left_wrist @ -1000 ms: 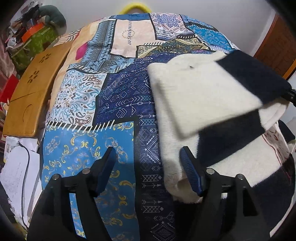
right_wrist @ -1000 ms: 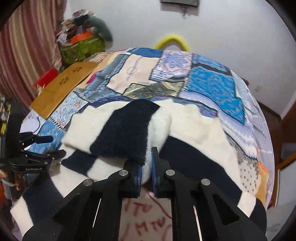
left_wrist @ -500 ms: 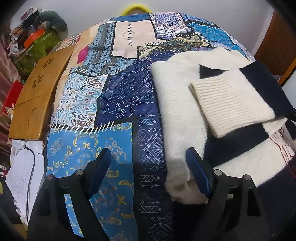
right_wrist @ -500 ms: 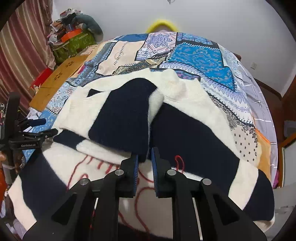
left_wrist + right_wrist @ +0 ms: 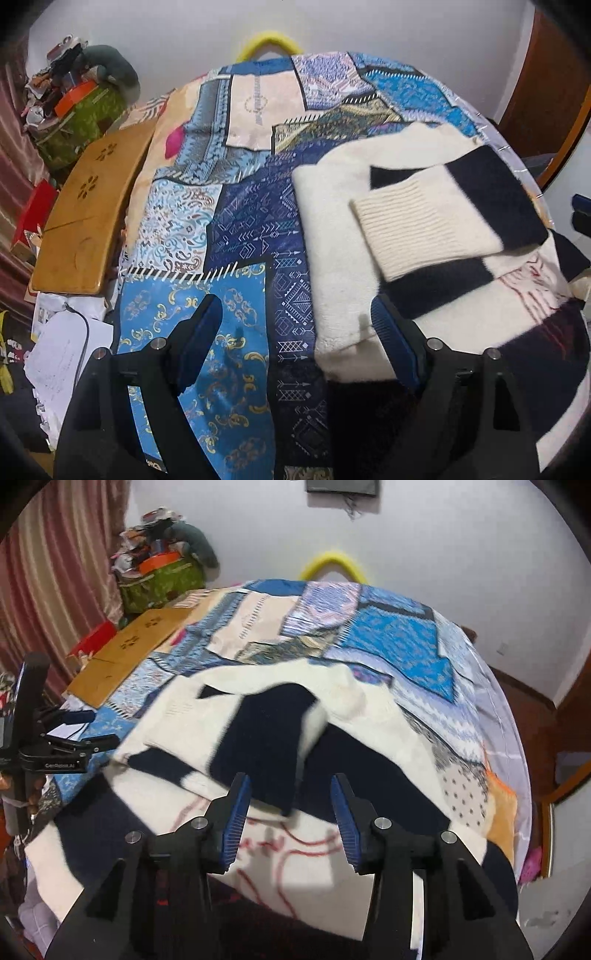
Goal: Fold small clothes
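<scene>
A cream and navy sweater lies flat on the patchwork bedspread. One sleeve, with a ribbed cream cuff, is folded across its body. My left gripper hovers open over the sweater's left edge, and its right finger is above the cream hem. In the right wrist view my right gripper is above the sweater. Its jaws are opening, with the navy end of the sleeve lying loose below the gap and neither pad pressing on it. The left gripper shows at the far left there.
A wooden lap table leans along the bed's left side, with loose papers below it. A green bag piled with clutter stands at the back left by a striped curtain. A yellow hoop sits behind the bed.
My right gripper, shut on the sleeve before, has let go, opened and drawn back. The sleeve now rests folded across the sweater. My left gripper has risen a little.
</scene>
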The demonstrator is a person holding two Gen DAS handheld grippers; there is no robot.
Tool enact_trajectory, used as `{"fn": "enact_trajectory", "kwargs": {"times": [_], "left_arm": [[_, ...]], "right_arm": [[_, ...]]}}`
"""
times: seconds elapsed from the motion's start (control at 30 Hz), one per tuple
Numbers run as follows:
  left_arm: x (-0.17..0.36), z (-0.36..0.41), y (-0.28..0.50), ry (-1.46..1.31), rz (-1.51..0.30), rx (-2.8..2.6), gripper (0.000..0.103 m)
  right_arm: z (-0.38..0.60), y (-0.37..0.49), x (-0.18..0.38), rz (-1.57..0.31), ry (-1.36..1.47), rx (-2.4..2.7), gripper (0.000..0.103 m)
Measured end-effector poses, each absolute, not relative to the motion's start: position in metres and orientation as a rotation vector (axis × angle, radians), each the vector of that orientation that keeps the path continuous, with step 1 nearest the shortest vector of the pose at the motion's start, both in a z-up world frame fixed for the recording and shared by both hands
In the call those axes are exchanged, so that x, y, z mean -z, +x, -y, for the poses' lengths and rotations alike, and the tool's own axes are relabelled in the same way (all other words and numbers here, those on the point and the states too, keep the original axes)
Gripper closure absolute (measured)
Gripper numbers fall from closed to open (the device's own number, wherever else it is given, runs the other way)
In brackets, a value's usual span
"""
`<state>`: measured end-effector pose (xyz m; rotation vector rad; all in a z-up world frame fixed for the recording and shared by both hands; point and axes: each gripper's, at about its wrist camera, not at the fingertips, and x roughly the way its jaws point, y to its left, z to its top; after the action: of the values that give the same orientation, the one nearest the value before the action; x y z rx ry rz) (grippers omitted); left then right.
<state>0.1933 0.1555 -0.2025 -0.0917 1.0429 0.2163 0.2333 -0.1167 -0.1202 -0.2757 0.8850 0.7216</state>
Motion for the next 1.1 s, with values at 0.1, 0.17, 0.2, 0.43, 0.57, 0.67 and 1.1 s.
{"fn": "enact_trajectory", "kwargs": {"times": [0.1, 0.17, 0.2, 0.43, 0.57, 0.67, 1.1], "left_arm": [[0.193, -0.155, 0.188, -0.092, -1.020, -0.210, 0.020], [0.189, -0.156, 0.185, -0.098, -1.008, -0.210, 0.020], [0.186, -0.158, 0.184, -0.105, -1.002, -0.211, 0.020], [0.182, -0.167, 0.171, -0.133, -0.984, -0.215, 0.020], [0.186, -0.174, 0.165, -0.146, -0.989, -0.212, 0.020], [0.191, -0.181, 0.162, -0.169, -1.000, -0.208, 0.020], [0.216, -0.184, 0.170, -0.231, -1.064, -0.172, 0.020]], "right_arm": [[0.097, 0.228, 0.118, -0.878, -0.283, -0.767, 0.061], [0.079, 0.225, 0.118, -0.877, -0.302, -0.798, 0.058], [0.071, 0.222, 0.119, -0.875, -0.313, -0.809, 0.056], [0.013, 0.216, 0.137, -0.917, -0.406, -0.888, 0.052], [-0.012, 0.213, 0.153, -0.954, -0.466, -0.916, 0.052], [-0.030, 0.211, 0.166, -0.986, -0.514, -0.934, 0.052], [-0.057, 0.213, 0.196, -0.959, -0.650, -0.903, 0.072]]}}
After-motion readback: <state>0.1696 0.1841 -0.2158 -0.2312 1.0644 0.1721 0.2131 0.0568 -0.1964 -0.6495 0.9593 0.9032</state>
